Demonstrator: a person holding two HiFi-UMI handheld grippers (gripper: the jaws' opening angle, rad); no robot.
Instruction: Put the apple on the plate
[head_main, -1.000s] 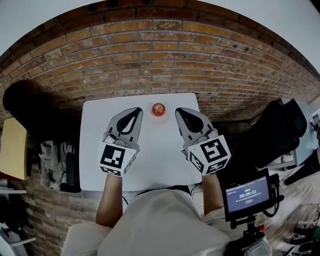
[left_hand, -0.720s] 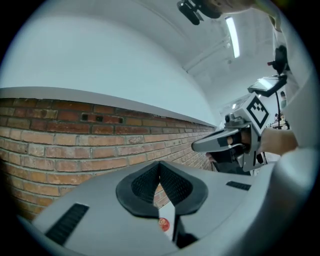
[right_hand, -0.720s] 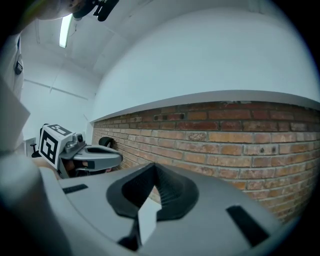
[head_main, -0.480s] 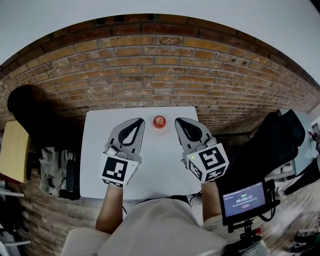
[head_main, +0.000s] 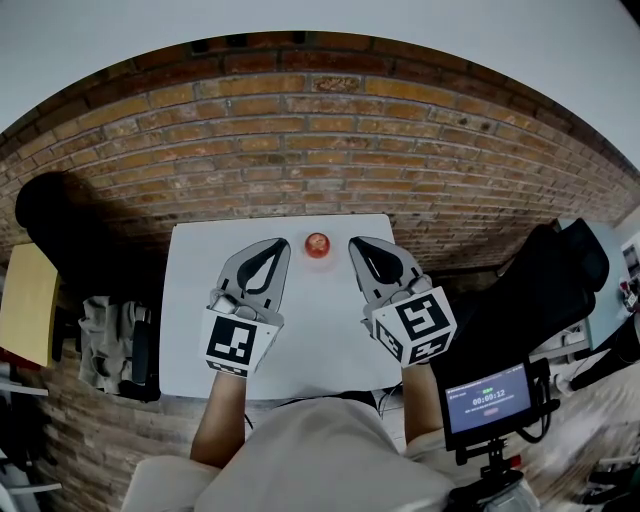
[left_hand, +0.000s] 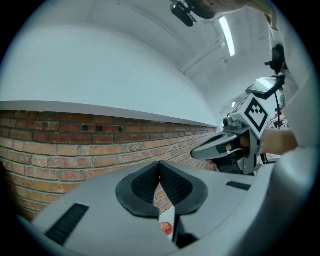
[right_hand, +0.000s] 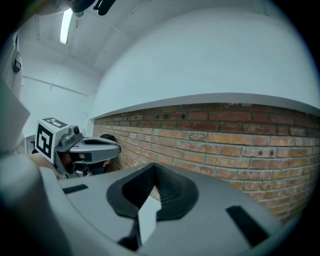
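Note:
A small red apple (head_main: 317, 244) sits near the far edge of the white table (head_main: 320, 330), close to the brick wall. I cannot tell whether a plate lies under it. My left gripper (head_main: 276, 243) hovers just left of the apple, shut and empty. My right gripper (head_main: 355, 243) hovers just right of it, also shut and empty. In the left gripper view the left gripper (left_hand: 160, 165) has its jaws together, the apple (left_hand: 166, 228) peeks through the slit below, and the right gripper (left_hand: 195, 153) is alongside. The right gripper view shows the right gripper (right_hand: 154, 167) and the left gripper (right_hand: 118, 148).
A brick wall (head_main: 320, 150) runs right behind the table. A black bag (head_main: 60, 225), a yellow board (head_main: 25, 300) and a grey rack (head_main: 115, 345) stand to the left. A black bag (head_main: 545, 285) and a small monitor (head_main: 488, 398) on a stand are at the right.
The head view has shifted a little, so the table sits lower in the picture. Both grippers stay shut on either side of the apple, which has not moved.

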